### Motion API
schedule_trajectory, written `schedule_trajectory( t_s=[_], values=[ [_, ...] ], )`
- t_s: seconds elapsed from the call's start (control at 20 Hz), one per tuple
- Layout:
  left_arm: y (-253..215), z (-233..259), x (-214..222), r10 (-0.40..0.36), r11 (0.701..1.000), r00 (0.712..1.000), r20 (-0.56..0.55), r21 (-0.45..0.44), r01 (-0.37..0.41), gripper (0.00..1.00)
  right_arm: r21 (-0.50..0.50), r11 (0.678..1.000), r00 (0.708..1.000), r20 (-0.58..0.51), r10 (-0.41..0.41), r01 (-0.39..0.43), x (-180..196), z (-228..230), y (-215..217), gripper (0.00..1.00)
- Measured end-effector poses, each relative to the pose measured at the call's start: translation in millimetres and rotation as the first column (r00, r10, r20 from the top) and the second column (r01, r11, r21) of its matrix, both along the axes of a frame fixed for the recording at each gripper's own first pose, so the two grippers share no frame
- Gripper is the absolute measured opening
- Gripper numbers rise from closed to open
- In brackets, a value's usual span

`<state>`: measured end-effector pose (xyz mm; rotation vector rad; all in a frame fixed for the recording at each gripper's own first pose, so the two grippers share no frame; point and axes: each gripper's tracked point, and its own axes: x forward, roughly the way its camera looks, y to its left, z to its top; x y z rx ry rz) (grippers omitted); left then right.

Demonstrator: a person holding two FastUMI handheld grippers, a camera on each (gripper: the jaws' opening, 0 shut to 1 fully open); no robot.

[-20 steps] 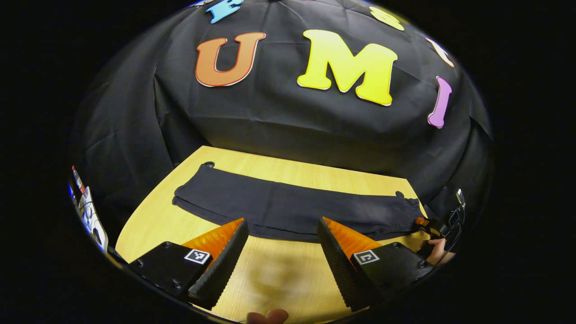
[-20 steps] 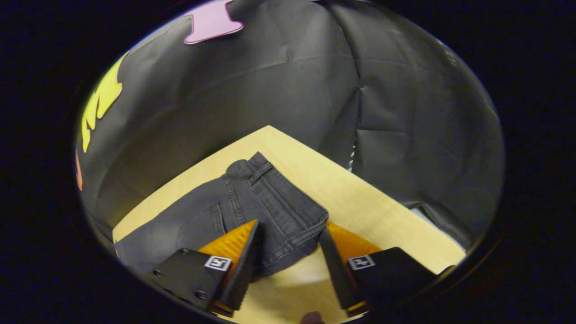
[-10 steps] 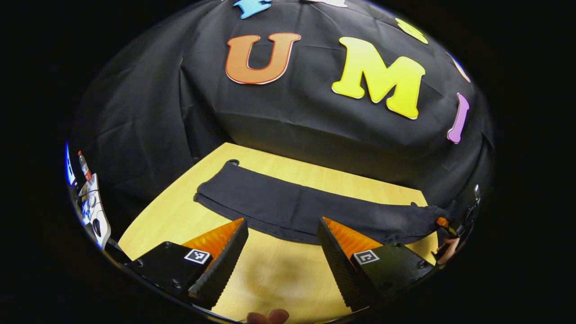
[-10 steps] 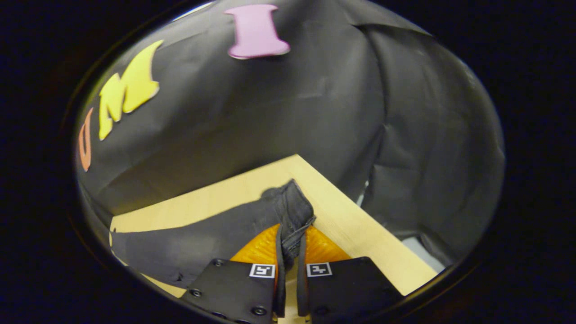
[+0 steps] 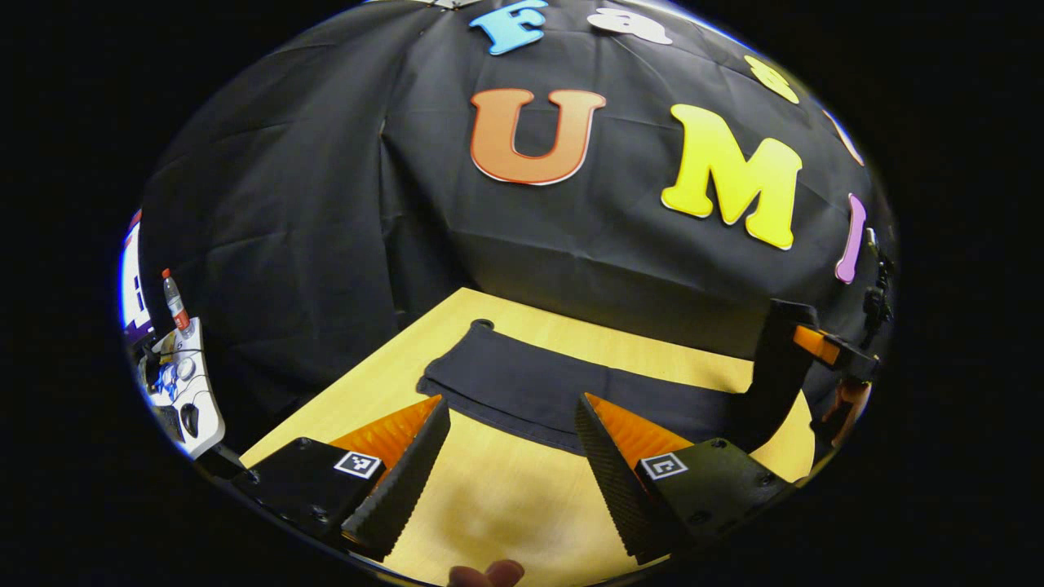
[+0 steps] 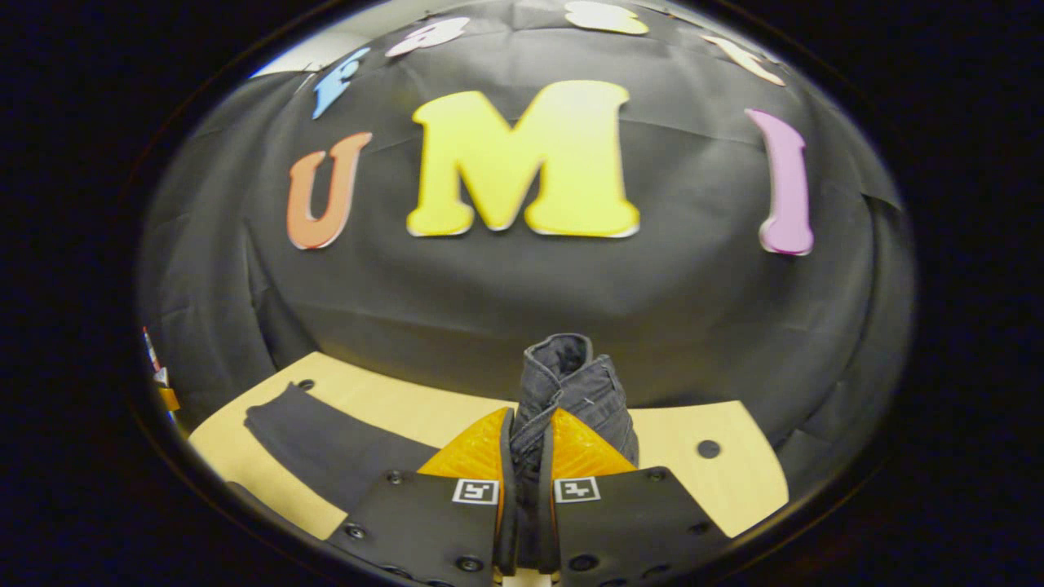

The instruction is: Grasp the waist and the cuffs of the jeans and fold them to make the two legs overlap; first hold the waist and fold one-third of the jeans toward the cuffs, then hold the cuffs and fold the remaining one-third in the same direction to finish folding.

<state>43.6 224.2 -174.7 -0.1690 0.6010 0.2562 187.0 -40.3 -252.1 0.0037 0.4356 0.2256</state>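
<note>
The right gripper (image 6: 524,456) is squeezing its fingers together on the waist (image 6: 571,383) of the jeans (image 5: 563,391), holding that end up off the table (image 5: 497,497). The legs are lying flat on the wood. The left gripper (image 5: 510,456) is hanging wide apart, holding nothing. The jeans look soft and floppy but a bit heavy, so the thick waistband seems a good place to hold. I am seeing no boxes or bins here
</note>
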Motion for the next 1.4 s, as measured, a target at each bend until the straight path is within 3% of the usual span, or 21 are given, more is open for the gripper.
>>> schedule_trajectory(
  t_s=[0.05,0.1,0.15,0.2,0.3,0.35,0.4,0.55,0.7,0.85,1.0,1.05,1.2,1.4],
  values=[
    [11,0,-4,0.017,1.0,1.0,0.003,-0.003,-0.017,0.99,-0.003,0.999,0.999,-0.018,0.032,-0.032,-11,-10,15,0.07],
    [22,-1,-10,0.034,0.999,0.999,0.008,-0.009,-0.034,0.99,-0.023,0.998,0.997,-0.032,0.064,-0.064,-22,-23,27,0.1],
    [33,-2,-15,0.054,0.998,0.999,0.006,-0.012,-0.054,0.99,-0.049,0.994,0.994,-0.056,0.09,-0.093,-2,-37,62,0.06],
    [44,-3,-19,0.069,0.998,0.998,0.003,-0.009,-0.069,0.99,-0.065,0.99,0.99,-0.081,0.117,-0.123,-7,-53,83,0.06],
    [64,-4,-26,0.105,0.994,0.994,-0.002,-0.003,-0.105,0.99,-0.091,0.982,0.978,-0.138,0.155,-0.168,-14,-84,101,0.11],
    [71,-6,-29,0.123,0.992,0.992,-0.002,-0.016,-0.123,0.99,-0.114,0.977,0.972,-0.169,0.161,-0.182,-13,-101,110,0.06],
    [78,-8,-32,0.137,0.99,0.991,-0.006,-0.04,-0.137,0.99,-0.137,0.972,0.967,-0.194,0.162,-0.19,-6,-112,110,0.1],
    [99,-20,-40,0.193,0.977,0.981,-0.034,-0.09,-0.196,0.99,-0.157,0.968,0.955,-0.252,0.155,-0.198,15,-128,121,0.11],
    [107,-33,-40,0.215,0.968,0.975,-0.065,-0.119,-0.221,0.99,-0.161,0.96,0.947,-0.264,0.18,-0.228,2,-136,123,0.13],
    [113,-45,-32,0.21,0.965,0.973,-0.091,-0.138,-0.221,0.99,-0.088,0.961,0.928,-0.295,0.227,-0.263,-21,-125,138,0.41],
    [115,-66,-18,0.214,0.956,0.966,-0.148,-0.172,-0.238,1.0,-0.042,0.952,0.918,-0.281,0.281,-0.304,-44,-96,132,0.88],
    [114,-75,-12,0.21,0.949,0.962,-0.174,-0.198,-0.243,0.99,-0.047,0.948,0.916,-0.279,0.289,-0.314,-50,-85,123,0.87],
    [102,-99,18,0.222,0.893,0.948,-0.229,-0.342,-0.292,0.99,-0.079,0.951,0.928,-0.259,0.268,-0.297,-67,-54,79,0.88],
    [97,-142,50,0.252,0.75,0.897,-0.364,-0.512,-0.418,0.99,-0.105,0.973,0.957,-0.231,0.178,-0.206,-86,-23,18,0.88]
  ],
)
